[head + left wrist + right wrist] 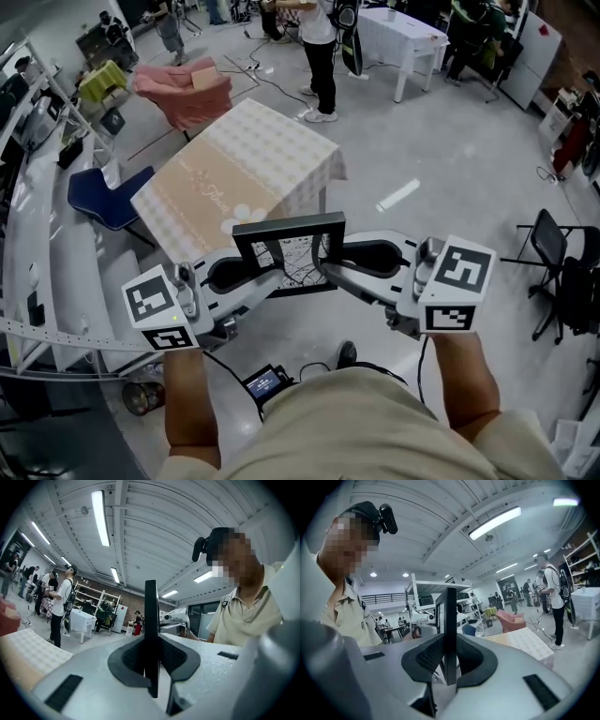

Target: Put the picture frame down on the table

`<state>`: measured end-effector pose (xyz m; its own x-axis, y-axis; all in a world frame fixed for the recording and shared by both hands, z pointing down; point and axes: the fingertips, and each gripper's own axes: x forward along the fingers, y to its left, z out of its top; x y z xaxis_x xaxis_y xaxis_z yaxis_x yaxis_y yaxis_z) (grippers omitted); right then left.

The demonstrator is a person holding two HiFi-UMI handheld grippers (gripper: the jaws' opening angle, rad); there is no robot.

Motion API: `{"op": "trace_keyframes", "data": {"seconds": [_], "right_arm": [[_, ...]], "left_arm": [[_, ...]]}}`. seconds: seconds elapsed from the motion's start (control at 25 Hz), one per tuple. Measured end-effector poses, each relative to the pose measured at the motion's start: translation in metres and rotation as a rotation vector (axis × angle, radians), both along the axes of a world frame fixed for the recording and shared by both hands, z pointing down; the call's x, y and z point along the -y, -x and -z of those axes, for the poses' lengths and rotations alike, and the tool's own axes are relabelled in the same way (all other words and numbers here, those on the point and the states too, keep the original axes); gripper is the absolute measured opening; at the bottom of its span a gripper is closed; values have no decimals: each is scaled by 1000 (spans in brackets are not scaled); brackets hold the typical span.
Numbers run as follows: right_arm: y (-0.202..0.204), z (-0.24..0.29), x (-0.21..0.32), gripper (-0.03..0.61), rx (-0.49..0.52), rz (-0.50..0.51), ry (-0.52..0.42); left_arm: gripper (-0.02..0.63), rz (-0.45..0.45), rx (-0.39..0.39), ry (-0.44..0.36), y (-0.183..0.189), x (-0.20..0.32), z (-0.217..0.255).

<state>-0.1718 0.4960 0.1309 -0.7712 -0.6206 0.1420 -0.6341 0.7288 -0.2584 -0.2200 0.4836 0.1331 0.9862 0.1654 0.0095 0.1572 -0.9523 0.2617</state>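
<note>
Nearest the body, both forearms reach forward at about the same height and converge. The left gripper [270, 274] and right gripper [330, 270] point inward, toward each other.

Jaws: in each gripper view a thin dark rail stands upright between the ribbed pads, pinched from both sides. Left gripper on the picture frame's [289, 223] left rail, right gripper on its right rail – both clamped, no gap visible.

Location: the picture frame is carried in the air ahead of the person's chest, roughly upright, a line-pattern print facing the head camera. It does not rest on anything.

Handling, by judgement: stiff, light, narrow-railed. The front panel is likely breakable, and the smooth rails could pivot in a single pinch. A two-sided hold on opposite rails is sound – set it down level, not dropped.

Beyond and below stands the table [246, 161] under a pale patterned cloth. Farther off are people and furniture.
</note>
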Motion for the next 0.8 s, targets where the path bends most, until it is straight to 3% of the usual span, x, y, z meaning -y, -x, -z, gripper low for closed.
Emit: {"op": "trace_keyframes", "data": {"seconds": [0.32, 0.8], "right_arm": [[-71, 5, 25, 71, 22, 31, -1], [-94, -19, 70, 71, 19, -63, 13]], "left_arm": [[54, 35, 20, -4, -71, 23, 6], [54, -57, 22, -2, -95, 73, -18]]}}
